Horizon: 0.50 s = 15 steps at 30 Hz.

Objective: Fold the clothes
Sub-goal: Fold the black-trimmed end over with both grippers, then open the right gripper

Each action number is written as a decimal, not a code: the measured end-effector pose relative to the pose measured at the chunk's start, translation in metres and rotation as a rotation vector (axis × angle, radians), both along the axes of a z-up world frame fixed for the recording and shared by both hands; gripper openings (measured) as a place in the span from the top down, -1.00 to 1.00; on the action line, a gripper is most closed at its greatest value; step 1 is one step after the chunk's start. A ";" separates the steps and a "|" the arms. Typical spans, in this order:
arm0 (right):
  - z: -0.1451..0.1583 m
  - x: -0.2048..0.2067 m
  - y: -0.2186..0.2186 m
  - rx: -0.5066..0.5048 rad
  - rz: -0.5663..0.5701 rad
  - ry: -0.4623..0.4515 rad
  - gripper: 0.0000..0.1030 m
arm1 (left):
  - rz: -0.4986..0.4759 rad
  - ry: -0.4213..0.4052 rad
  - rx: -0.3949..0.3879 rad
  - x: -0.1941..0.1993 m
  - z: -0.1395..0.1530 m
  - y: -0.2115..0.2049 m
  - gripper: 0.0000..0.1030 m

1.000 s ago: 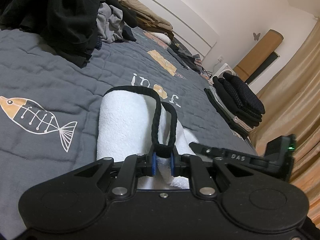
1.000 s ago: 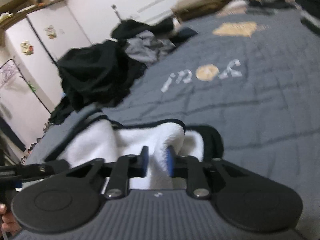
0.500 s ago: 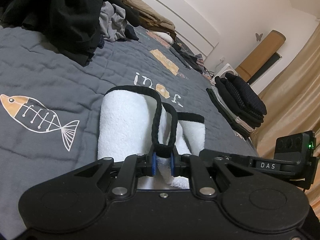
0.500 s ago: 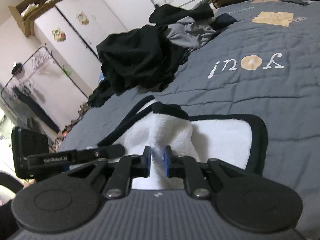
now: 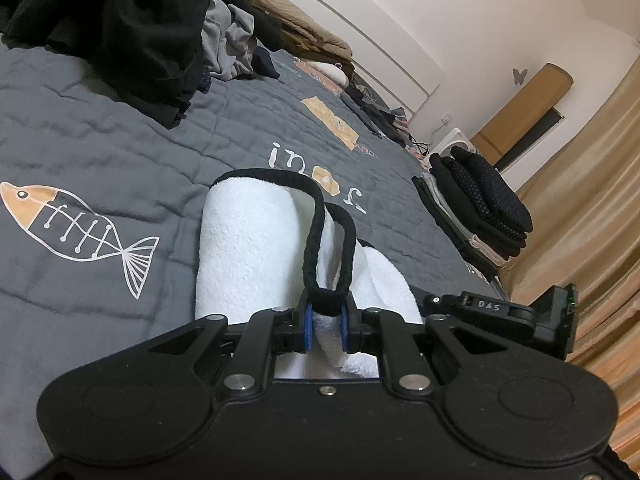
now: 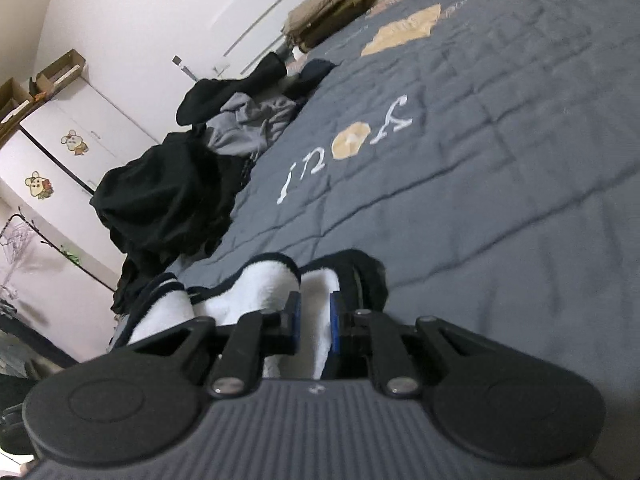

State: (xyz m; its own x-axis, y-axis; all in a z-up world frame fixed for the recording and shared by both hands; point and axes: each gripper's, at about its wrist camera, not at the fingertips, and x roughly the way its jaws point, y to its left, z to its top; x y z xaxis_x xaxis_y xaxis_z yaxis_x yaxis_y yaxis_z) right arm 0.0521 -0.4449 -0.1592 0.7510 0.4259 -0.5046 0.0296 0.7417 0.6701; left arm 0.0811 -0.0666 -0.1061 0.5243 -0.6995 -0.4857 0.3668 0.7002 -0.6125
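A: How are the grippers set?
B: The white fleece garment (image 5: 248, 248) is clamped by the left gripper (image 5: 325, 328) and the right gripper (image 6: 316, 322).
A: Its location?
B: It is laid on the grey bed (image 5: 100, 152).

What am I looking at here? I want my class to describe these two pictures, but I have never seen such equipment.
No robot: a person holds a two-finger gripper in each hand, each with a wide-angle camera looking along its fingers. One picture comes from the left gripper, the other from the right gripper. Both are shut on the same white fleece garment with black trim, pinching its edges above a grey quilt printed with a fish. Farther back lies a heap of unfolded dark clothes; a neat folded stack sits at the bed's edge.
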 end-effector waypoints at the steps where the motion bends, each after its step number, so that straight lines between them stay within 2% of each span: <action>1: -0.001 0.000 0.002 0.001 0.007 0.001 0.74 | 0.001 0.002 -0.002 0.000 0.000 0.000 0.74; 8: 0.006 0.009 0.027 0.017 0.094 -0.033 0.69 | 0.002 0.006 -0.005 0.000 0.000 0.001 0.74; 10: 0.011 0.009 0.031 0.035 0.121 -0.051 0.48 | 0.002 0.007 -0.006 0.000 0.000 0.001 0.74; 12: 0.015 0.007 0.034 0.048 0.144 -0.067 0.12 | 0.002 0.007 -0.007 0.000 0.000 0.001 0.74; 15: 0.020 0.007 0.042 0.028 0.171 -0.074 0.07 | 0.001 0.005 -0.005 0.000 0.000 0.001 0.74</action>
State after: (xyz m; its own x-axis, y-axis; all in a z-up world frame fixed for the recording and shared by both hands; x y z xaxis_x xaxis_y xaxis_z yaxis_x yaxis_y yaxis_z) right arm 0.0595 -0.4028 -0.1397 0.7009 0.5638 -0.4368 -0.1454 0.7126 0.6863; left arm 0.0811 -0.0660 -0.1060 0.5226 -0.7013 -0.4848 0.3624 0.6975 -0.6182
